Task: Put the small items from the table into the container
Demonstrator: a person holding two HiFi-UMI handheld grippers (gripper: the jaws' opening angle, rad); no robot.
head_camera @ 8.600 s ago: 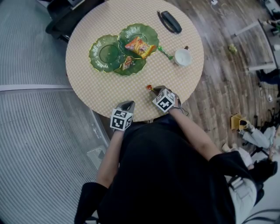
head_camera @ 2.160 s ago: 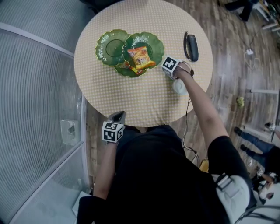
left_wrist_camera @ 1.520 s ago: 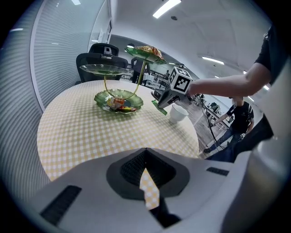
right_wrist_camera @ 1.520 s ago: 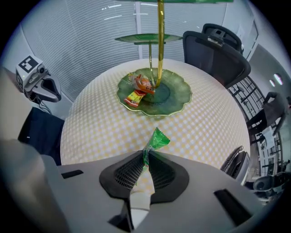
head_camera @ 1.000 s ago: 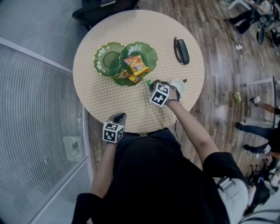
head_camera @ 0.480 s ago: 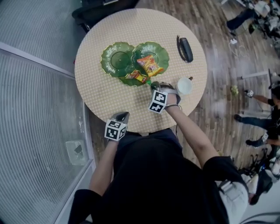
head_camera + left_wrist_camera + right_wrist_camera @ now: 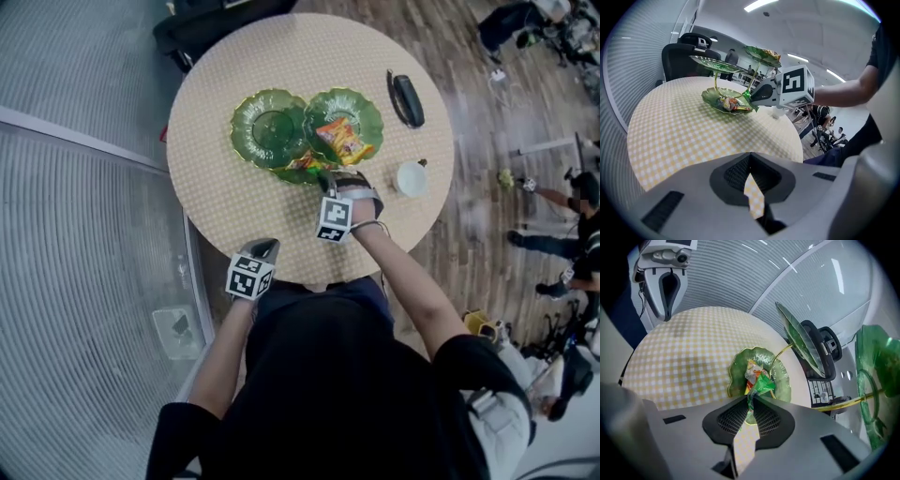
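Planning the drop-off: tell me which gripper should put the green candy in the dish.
Right. The right gripper grips the candy at the low dish; the left gripper is shut, empty, at the table edge.

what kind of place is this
Probably an open-plan office or lab: a black swivel office chair behind the round yellow-checked table, long ceiling strip lights, and a curved ribbed glass wall.

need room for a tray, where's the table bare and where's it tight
Bare: the left stretch of the table between the green dishes and the left gripper, and the far strip beyond the dishes, left of the black case. Crowded: the right gripper, holding a green wrapper, fills the gap between dishes and white cup.
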